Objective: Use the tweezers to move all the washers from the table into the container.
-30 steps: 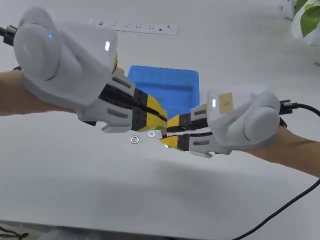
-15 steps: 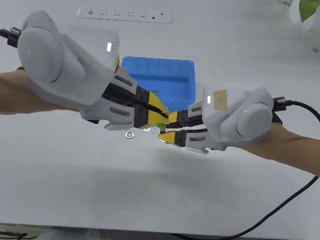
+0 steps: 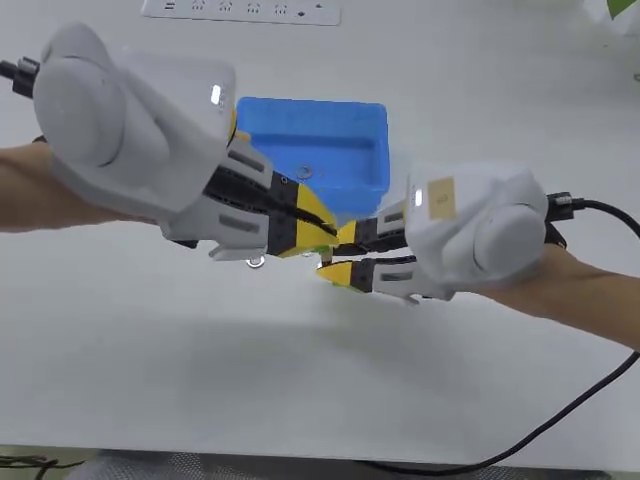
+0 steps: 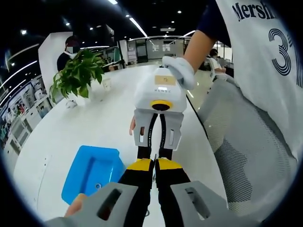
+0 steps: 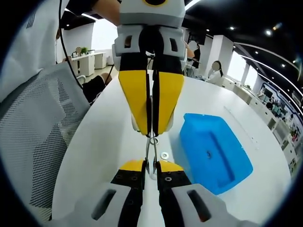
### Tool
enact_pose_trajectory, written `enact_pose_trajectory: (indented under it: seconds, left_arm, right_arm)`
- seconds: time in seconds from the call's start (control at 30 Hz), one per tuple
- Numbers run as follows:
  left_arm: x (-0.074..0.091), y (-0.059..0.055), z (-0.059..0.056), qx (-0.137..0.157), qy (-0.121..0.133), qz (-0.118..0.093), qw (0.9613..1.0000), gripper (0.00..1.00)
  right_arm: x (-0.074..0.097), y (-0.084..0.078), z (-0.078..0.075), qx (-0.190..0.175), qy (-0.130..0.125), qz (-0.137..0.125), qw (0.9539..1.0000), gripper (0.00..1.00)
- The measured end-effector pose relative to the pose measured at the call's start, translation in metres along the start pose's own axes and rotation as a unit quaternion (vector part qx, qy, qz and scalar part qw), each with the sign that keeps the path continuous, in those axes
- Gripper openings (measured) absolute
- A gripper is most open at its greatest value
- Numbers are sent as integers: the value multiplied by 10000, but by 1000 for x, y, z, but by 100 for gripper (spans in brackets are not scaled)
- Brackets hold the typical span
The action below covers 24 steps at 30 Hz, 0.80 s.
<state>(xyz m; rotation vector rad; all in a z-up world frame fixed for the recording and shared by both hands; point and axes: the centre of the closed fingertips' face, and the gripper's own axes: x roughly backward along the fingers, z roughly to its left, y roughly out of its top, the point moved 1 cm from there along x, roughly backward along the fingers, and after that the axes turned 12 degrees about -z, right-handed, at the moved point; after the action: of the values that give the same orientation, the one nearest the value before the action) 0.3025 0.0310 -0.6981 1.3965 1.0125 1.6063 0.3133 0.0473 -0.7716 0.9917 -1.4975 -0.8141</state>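
Thin metal tweezers run between the two grippers, which meet tip to tip just in front of the blue container. My right gripper is shut on their back end. My left gripper comes from the opposite side, its yellow jaws shut on the tweezers near the tips. A washer sits at the tweezer tips and another washer lies on the table beside them. In the head view a washer shows below the left gripper, which faces the right gripper. One washer lies inside the container.
A white power strip lies at the table's far edge. The right gripper's black cable trails off to the right. A potted plant stands farther along the table. The table's near edge runs along the bottom.
The head camera has tilted, so the container sits higher in view. Both grippers stay tip to tip. Two of the table washers are now hidden behind the jaws.
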Motion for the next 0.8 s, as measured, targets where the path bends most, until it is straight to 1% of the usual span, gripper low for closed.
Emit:
enact_pose_trajectory:
  seconds: [0.2, 0.5, 0.8]
  left_arm:
    - [0, -5, 3, 43, 25, 17, 10000, 6]
    - [-1, -8, 3, 74, 9, 44, 10000, 6]
    - [-1, -12, 4, 26, 6, 84, 10000, 6]
  right_arm:
    - [-1, -4, -2, -96, -12, 37, 9999, 10]
    - [-3, -6, -1, -117, -4, 22, 9999, 10]
    - [-5, -8, 0, -151, 35, 25, 9999, 10]
